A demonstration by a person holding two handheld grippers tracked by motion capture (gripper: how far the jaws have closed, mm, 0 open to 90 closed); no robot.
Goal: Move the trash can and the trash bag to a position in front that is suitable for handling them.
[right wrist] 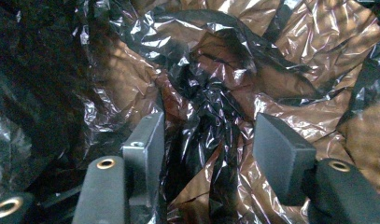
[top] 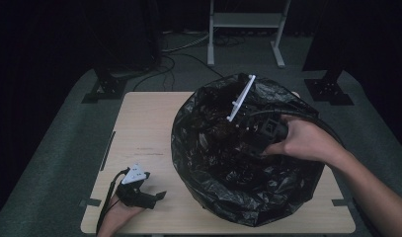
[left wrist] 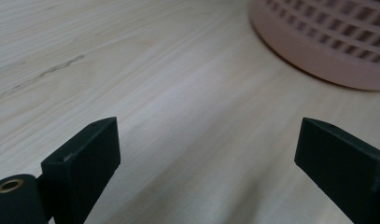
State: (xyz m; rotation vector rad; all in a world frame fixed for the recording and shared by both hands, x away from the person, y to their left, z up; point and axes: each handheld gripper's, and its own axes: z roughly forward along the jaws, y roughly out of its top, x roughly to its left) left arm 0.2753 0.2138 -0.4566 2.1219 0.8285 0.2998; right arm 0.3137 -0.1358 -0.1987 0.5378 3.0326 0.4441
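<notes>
A pale wooden tabletop [top: 139, 123] carries a black bin bag [top: 213, 163] lining a basket [left wrist: 327, 46]. Right gripper [right wrist: 208, 149] inside, fingers apart; left gripper [top: 151, 195] lower left, fingers apart.

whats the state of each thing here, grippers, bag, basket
left gripper: open, jaws wide apart, low over the bare table
right gripper: open, reaching down inside the bag, crumpled plastic between its jaws
black bag: open, lining the basket, folded over the rim
pink basket: upright on the table
</notes>
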